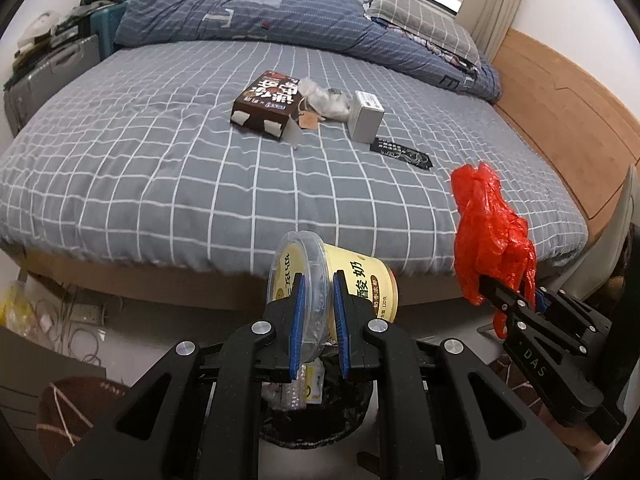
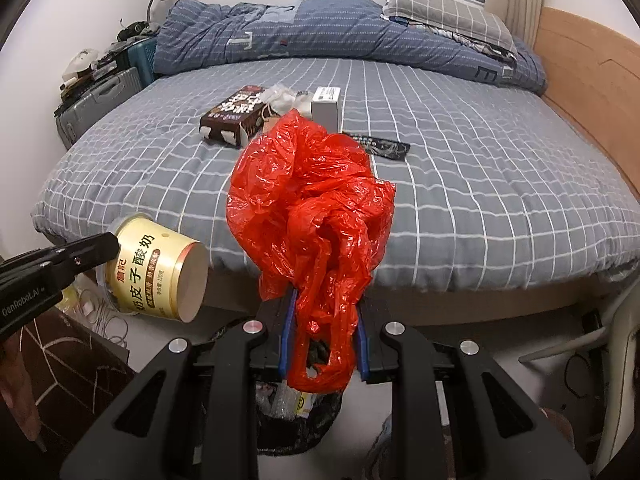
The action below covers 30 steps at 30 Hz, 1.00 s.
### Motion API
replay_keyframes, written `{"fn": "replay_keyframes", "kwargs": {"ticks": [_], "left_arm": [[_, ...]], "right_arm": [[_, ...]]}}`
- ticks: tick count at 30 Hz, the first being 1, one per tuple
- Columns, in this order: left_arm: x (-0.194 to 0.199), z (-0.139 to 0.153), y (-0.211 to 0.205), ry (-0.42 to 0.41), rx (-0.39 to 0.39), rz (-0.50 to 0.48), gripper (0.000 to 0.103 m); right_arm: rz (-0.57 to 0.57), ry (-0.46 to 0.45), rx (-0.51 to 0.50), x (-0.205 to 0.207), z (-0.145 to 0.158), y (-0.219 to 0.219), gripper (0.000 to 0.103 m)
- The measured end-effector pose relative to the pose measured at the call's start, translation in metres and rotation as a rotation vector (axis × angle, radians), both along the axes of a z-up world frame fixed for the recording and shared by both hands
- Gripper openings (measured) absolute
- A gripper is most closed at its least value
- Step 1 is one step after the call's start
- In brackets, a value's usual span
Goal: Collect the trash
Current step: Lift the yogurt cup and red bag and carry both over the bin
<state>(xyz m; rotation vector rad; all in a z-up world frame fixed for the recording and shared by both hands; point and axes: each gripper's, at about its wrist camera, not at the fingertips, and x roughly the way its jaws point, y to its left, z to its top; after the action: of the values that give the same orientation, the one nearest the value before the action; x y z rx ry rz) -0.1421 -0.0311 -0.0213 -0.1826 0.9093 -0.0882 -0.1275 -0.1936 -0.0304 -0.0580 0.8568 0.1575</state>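
Observation:
My left gripper (image 1: 318,304) is shut on the clear lid rim of a yellow yogurt cup (image 1: 360,280), held on its side above a black-lined trash bin (image 1: 320,412). The cup also shows in the right wrist view (image 2: 160,268). My right gripper (image 2: 324,336) is shut on a crumpled red plastic bag (image 2: 312,208), held over the same bin (image 2: 296,420); the bag also shows in the left wrist view (image 1: 488,232). On the bed lie a brown carton (image 1: 266,104), a crumpled clear wrapper (image 1: 324,98), a white box (image 1: 364,116) and a black packet (image 1: 402,152).
The bed (image 1: 160,184) with a grey checked sheet fills the view, a rumpled blue duvet (image 1: 248,12) and pillow (image 1: 420,20) at its far end. Suitcases (image 1: 48,76) stand at the left. Cables (image 1: 76,320) lie on the floor under the bed edge. A wooden headboard (image 1: 560,100) is right.

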Motion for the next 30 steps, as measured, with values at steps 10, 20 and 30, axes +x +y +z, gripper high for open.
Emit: {"fn": "replay_keyframes", "kwargs": {"ticks": [10, 20, 30], "left_arm": [[-0.022, 0.003, -0.001, 0.022, 0.035, 0.010, 0.013], [-0.040, -0.009, 0.001, 0.069, 0.019, 0.012, 0.013], [-0.035, -0.053, 0.000, 0.112, 0.022, 0.000, 0.013]], "right_arm": [[0.011, 0.048, -0.043, -0.031, -0.007, 0.000, 0.022], [0.007, 0.081, -0.063, -0.051, -0.015, -0.008, 0.022], [0.017, 0.153, -0.050, -0.048, -0.056, -0.004, 0.022]]}}
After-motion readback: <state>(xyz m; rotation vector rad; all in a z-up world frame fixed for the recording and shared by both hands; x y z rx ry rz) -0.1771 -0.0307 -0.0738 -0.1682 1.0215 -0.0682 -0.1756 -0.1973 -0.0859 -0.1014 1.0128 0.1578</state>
